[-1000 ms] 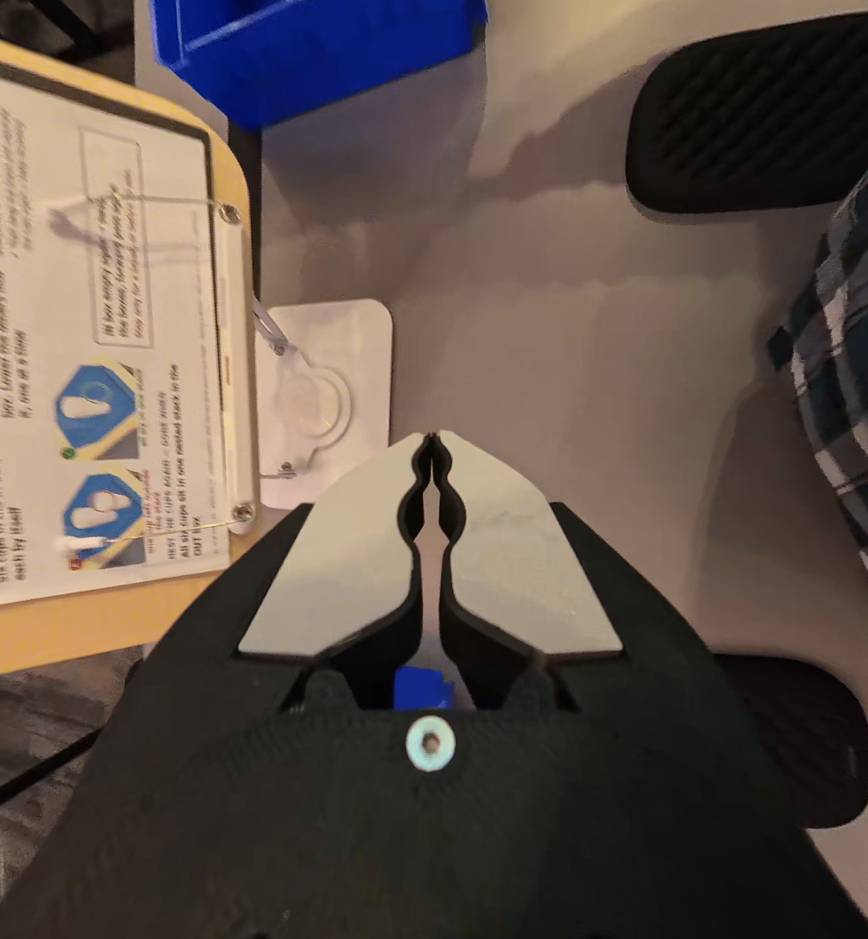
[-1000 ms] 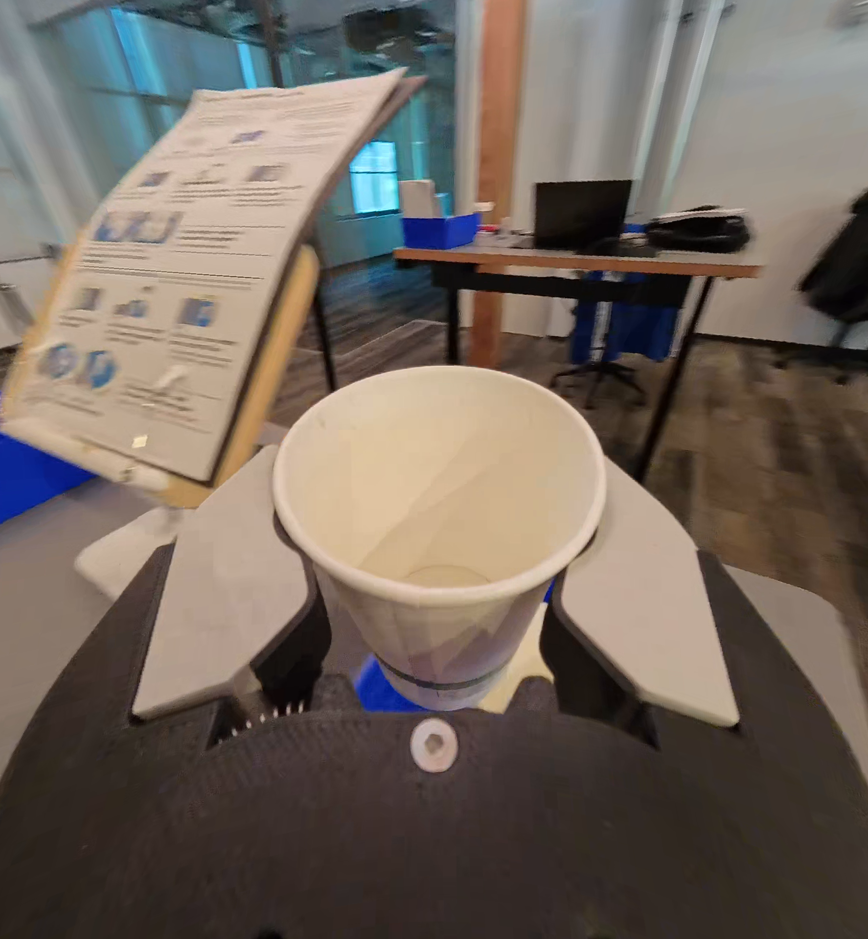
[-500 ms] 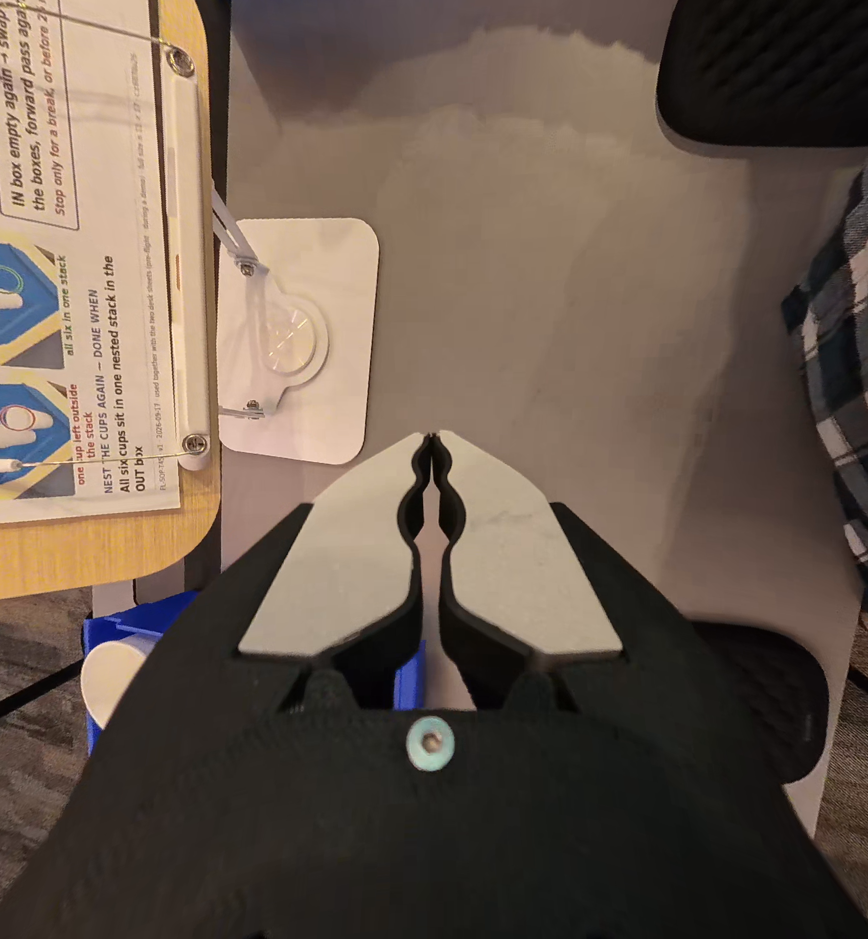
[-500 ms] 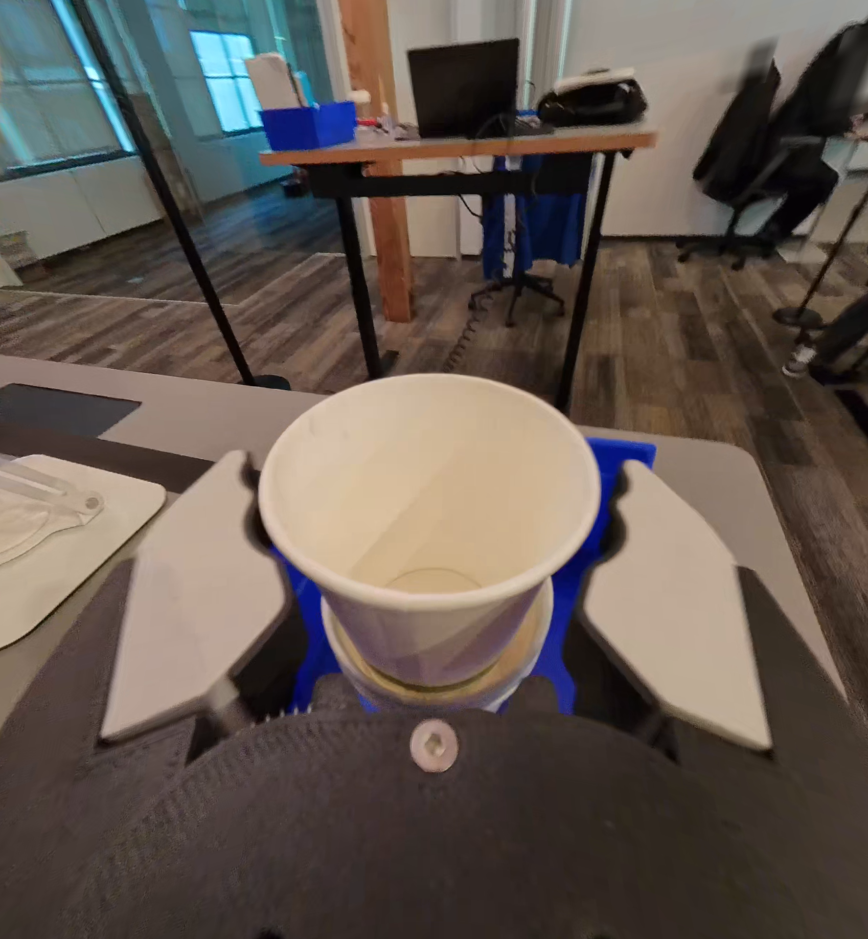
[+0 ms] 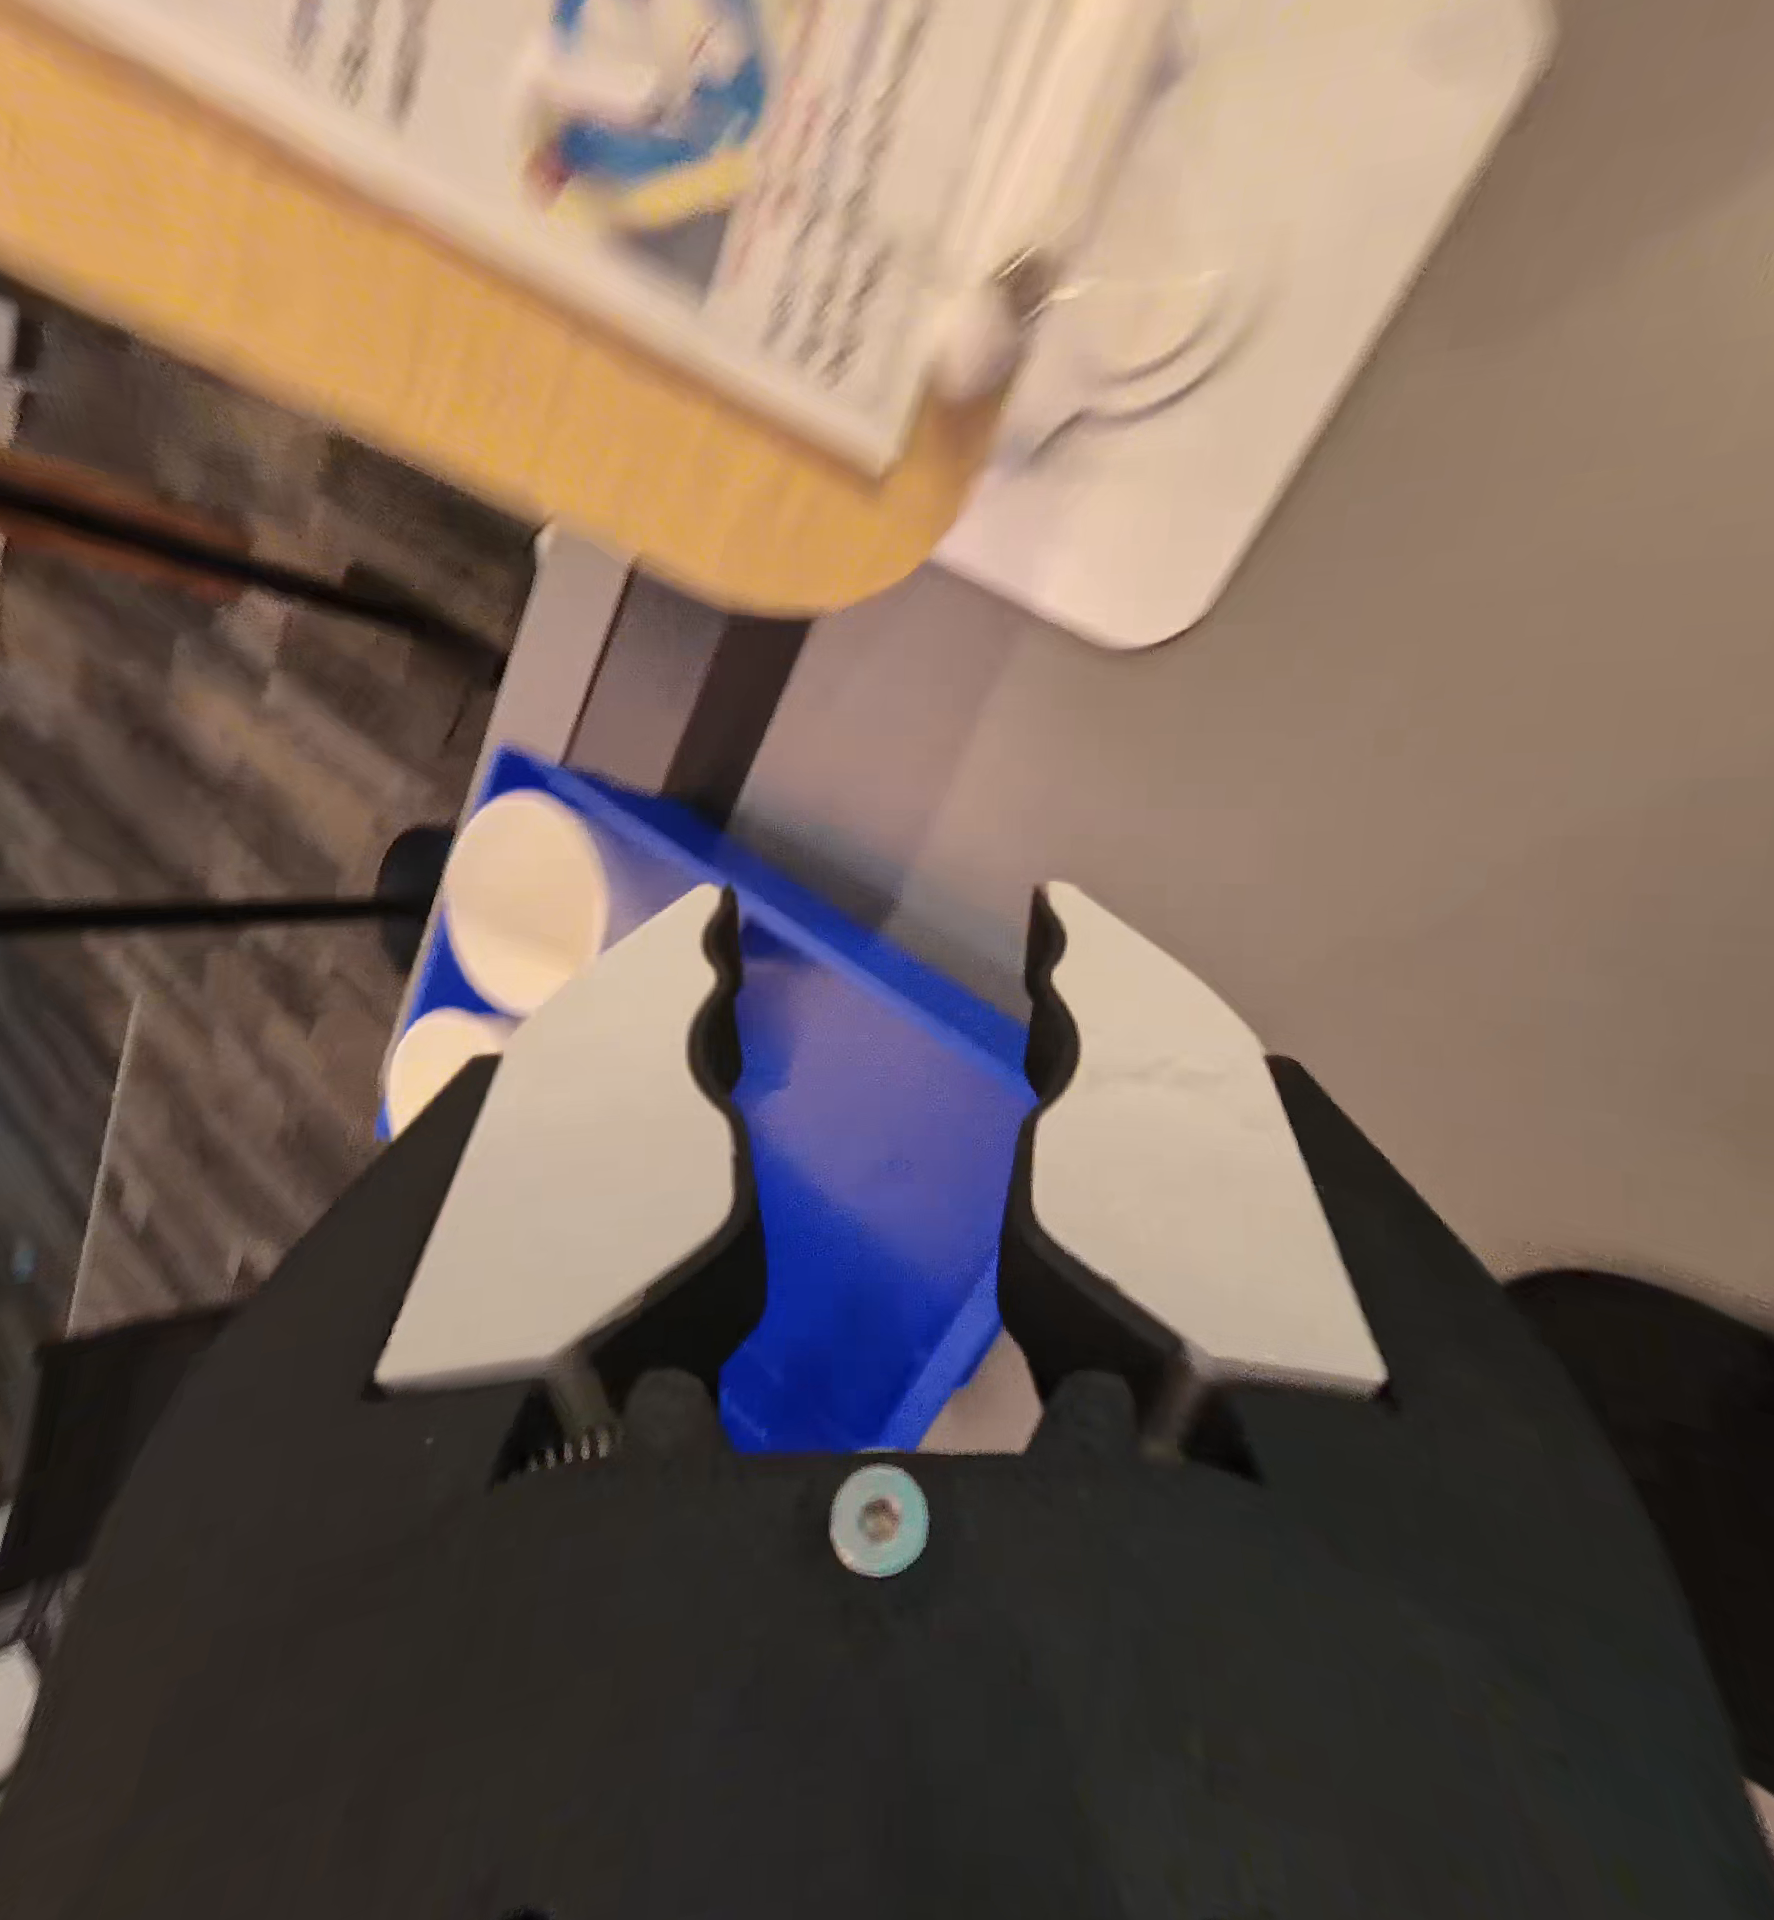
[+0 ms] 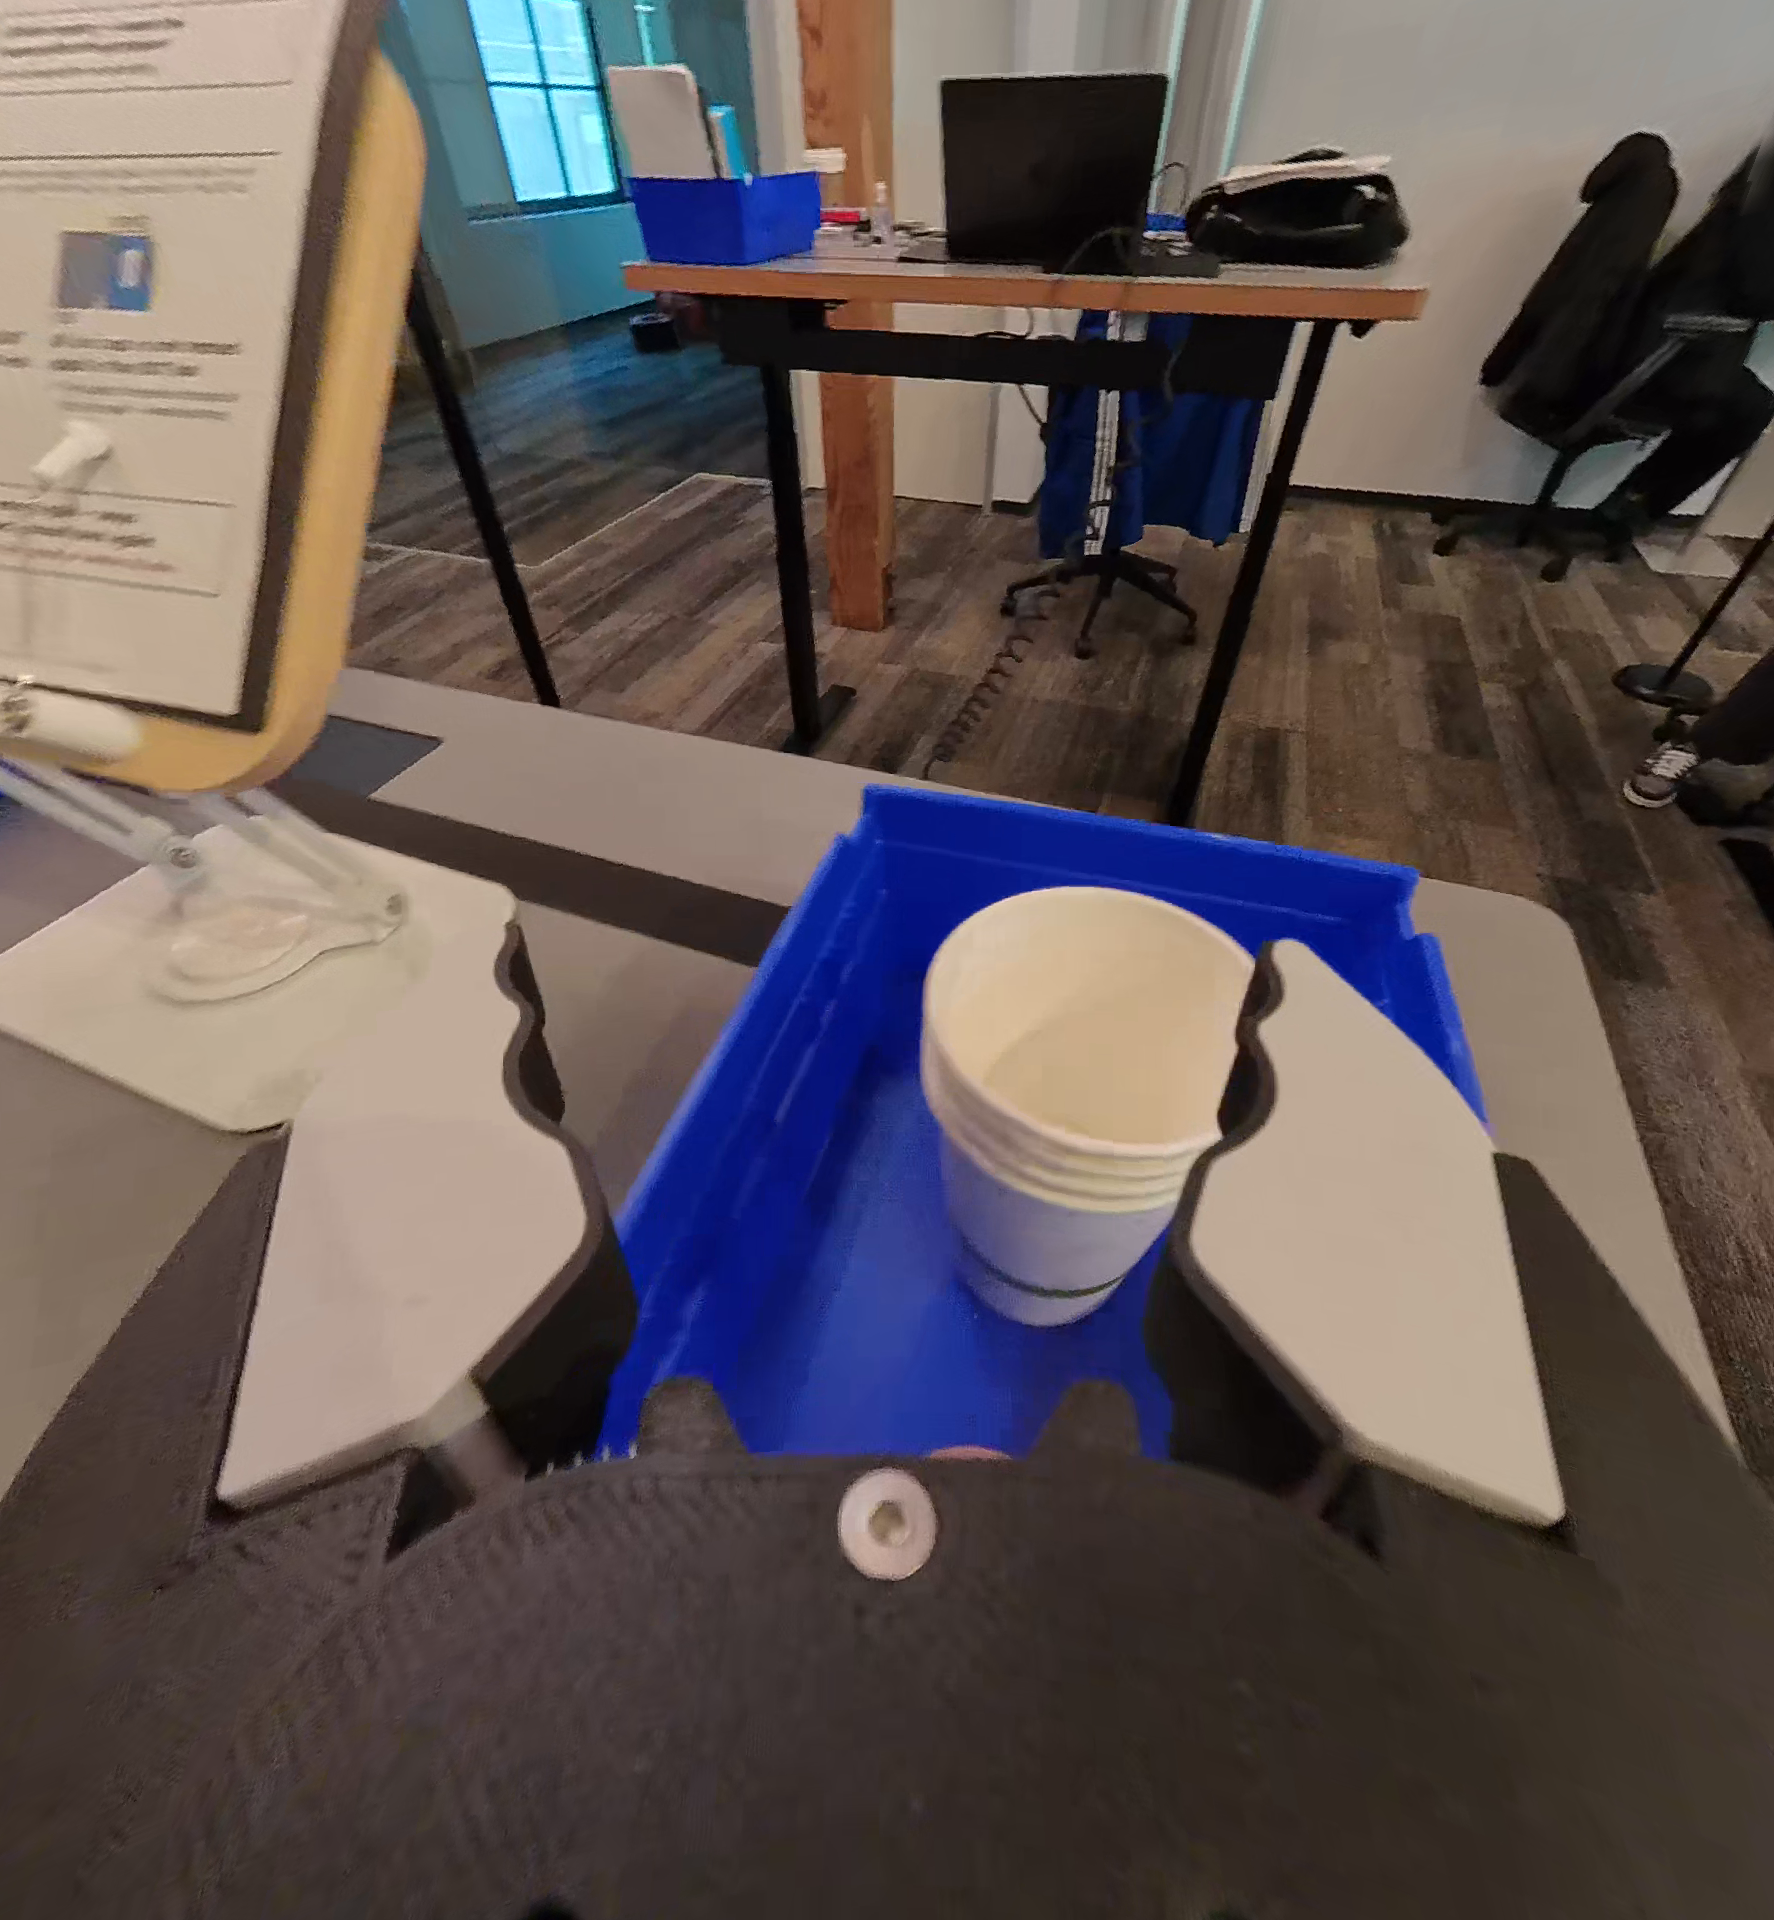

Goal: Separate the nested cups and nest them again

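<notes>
The nested stack of paper cups [image 6: 1059,1101] is seen standing upright in a blue bin [image 6: 831,1039] just ahead of the right tool [image 6: 883,1039], close against its right-hand finger [image 6: 1350,1164]. That tool is spread wide and nothing is gripped; whether the finger actually touches the cup wall cannot be told. The likeliest trouble is judged to be a knock: if the right tool is drawn away sideways, the light stack could be tipped or dragged against the bin wall.

The left tool [image 5: 878,956] is likewise parted and empty, held above a second blue bin [image 5: 862,1122], with two loose cups [image 5: 524,894] lying beyond its left finger [image 5: 592,1143]. This view is badly blurred (fast motion is suggested), so a hurried reach could miss a rim or crush a thin paper wall.

The right tool is held nearly level over the surface [image 6: 602,790], angled slightly down; the left is pointed steeply downward and rolled to one side.
</notes>
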`<action>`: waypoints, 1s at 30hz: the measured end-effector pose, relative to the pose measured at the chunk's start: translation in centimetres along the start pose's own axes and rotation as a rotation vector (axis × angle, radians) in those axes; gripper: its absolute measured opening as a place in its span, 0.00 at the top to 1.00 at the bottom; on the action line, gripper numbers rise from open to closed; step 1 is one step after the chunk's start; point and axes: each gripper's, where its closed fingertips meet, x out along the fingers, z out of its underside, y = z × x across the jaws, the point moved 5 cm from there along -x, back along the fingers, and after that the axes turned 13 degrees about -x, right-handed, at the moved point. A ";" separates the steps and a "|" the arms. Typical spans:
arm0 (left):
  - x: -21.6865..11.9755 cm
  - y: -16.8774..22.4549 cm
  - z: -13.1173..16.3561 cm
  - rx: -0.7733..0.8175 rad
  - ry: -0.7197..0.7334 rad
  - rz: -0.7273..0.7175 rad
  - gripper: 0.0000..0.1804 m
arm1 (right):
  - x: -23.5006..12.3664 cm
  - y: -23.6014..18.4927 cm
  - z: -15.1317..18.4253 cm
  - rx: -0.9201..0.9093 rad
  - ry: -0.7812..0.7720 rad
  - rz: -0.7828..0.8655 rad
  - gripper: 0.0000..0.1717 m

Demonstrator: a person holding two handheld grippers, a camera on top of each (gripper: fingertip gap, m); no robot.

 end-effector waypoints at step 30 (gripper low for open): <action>11.4 -16.6 16.5 0.114 -0.434 -0.109 1.00 | -4.9 -18.5 -6.5 -0.086 -0.037 -0.201 0.34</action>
